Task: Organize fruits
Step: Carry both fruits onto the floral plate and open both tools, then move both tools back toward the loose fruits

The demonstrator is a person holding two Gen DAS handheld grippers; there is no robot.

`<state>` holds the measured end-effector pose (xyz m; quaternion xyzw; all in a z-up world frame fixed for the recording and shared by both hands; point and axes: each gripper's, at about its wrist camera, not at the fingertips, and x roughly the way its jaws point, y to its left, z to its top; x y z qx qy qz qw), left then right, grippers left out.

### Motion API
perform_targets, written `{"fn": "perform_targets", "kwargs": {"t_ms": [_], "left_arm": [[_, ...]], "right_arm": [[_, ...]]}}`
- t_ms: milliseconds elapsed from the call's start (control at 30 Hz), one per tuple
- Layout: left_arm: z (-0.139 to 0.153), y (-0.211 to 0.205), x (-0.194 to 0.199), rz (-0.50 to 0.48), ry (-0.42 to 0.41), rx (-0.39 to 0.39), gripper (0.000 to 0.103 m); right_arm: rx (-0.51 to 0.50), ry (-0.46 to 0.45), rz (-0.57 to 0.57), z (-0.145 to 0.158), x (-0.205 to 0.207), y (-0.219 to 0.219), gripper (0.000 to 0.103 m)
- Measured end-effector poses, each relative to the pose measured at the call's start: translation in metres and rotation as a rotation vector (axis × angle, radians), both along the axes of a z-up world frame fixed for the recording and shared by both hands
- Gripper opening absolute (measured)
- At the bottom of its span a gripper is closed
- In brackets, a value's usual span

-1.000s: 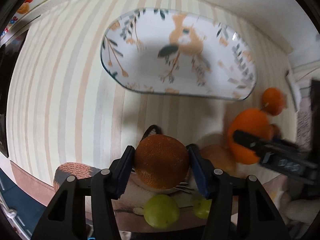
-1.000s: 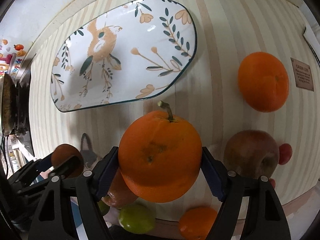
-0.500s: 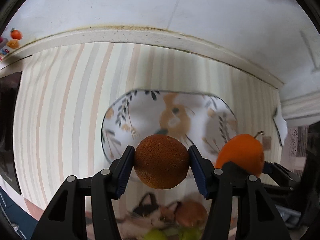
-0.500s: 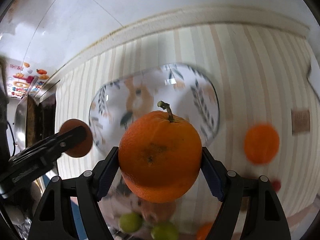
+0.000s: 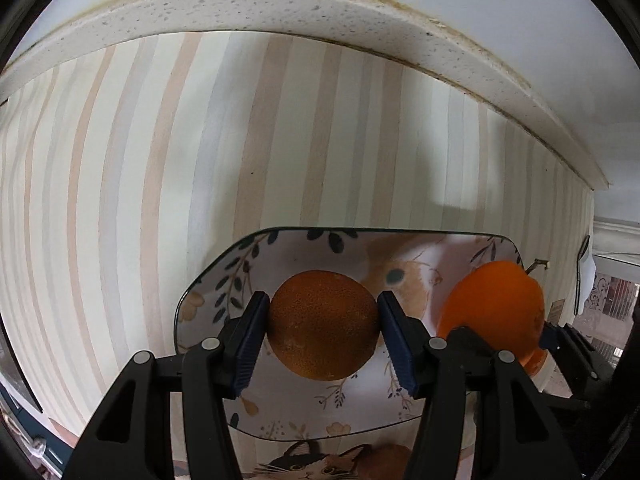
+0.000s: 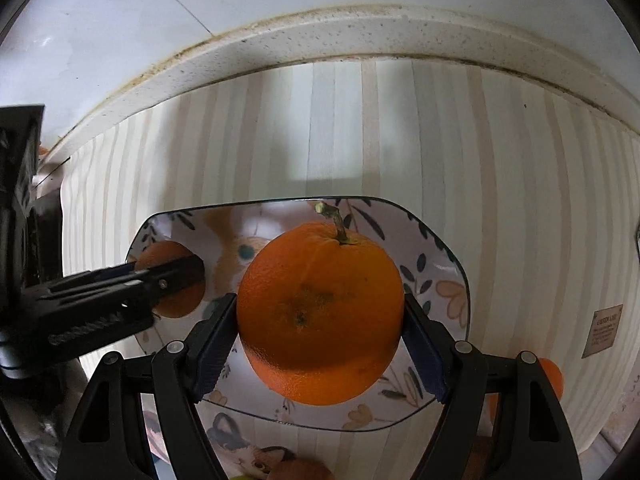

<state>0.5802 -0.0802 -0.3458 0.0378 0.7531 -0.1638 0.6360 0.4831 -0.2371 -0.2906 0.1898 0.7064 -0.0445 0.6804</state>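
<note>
I hold each firm, round orange, brown-skinned [image 5: 323,326] and bright [image 6: 320,314], across its middle; both hand-held grippers, left [image 5: 322,330] and right [image 6: 320,320], are clenched on fruit above the plate [image 6: 448,276].

Your left gripper [image 5: 323,334] has two black, angular plastic fingers with triangular cut-outs near the lower frame edge. Each finger carries a round silver screw head at its joints, two per side. The inner faces bear dark blue ribbed pads [image 5: 248,340]. Your right gripper [image 6: 320,320] matches it: black fingers, silver screws, blue ribbed pads [image 6: 212,350]. At the left of the right wrist view, the left gripper's black side shows a small screw and a coiled spring.
</note>
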Motion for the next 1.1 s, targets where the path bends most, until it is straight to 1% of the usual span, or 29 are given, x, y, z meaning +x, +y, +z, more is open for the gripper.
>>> {"fn": "perform_targets", "kwargs": {"t_ms": [200, 267, 333, 367, 400, 433, 567, 733, 833, 933, 967, 1100], "left_arm": [[-0.004, -0.002, 0.002, 0.0, 0.01, 0.008, 0.054], [-0.002, 0.0, 0.003, 0.007, 0.012, -0.006, 0.057], [0.003, 0.003, 0.006, 0.014, -0.009, -0.022, 0.067], [0.009, 0.008, 0.004, 0.018, -0.021, -0.025, 0.075], [0.014, 0.011, 0.005, 0.023, -0.031, -0.034, 0.078], [0.017, 0.013, 0.004, 0.028, -0.037, -0.039, 0.079], [0.035, 0.024, -0.005, 0.031, -0.081, -0.029, 0.079], [0.059, 0.037, -0.02, 0.012, -0.15, -0.003, 0.079], [0.082, 0.042, -0.036, 0.012, -0.191, -0.002, 0.079], [0.096, 0.047, -0.055, 0.007, -0.239, 0.004, 0.079], [0.095, 0.043, -0.061, 0.007, -0.253, 0.008, 0.079], [0.108, 0.042, -0.088, -0.001, -0.292, 0.009, 0.079]], "right_arm": [[0.023, 0.004, -0.024, 0.0, 0.001, -0.01, 0.082], [0.027, 0.008, -0.03, 0.0, 0.004, -0.012, 0.082], [0.029, -0.01, -0.036, 0.005, 0.004, -0.014, 0.088], [0.02, -0.022, -0.036, 0.011, 0.004, -0.016, 0.09], [0.016, -0.034, -0.033, 0.018, 0.003, -0.019, 0.093], [-0.005, -0.108, -0.105, 0.022, 0.005, -0.019, 0.094], [-0.026, -0.126, -0.094, 0.042, -0.002, -0.021, 0.094], [-0.065, -0.138, -0.084, 0.065, -0.022, -0.02, 0.094], [-0.102, -0.143, -0.076, 0.077, -0.038, -0.016, 0.094], [-0.122, -0.149, -0.077, 0.084, -0.054, -0.006, 0.094], [-0.137, -0.156, -0.074, 0.089, -0.063, -0.004, 0.094], [-0.118, -0.178, -0.084, 0.098, -0.087, 0.006, 0.094]]}}
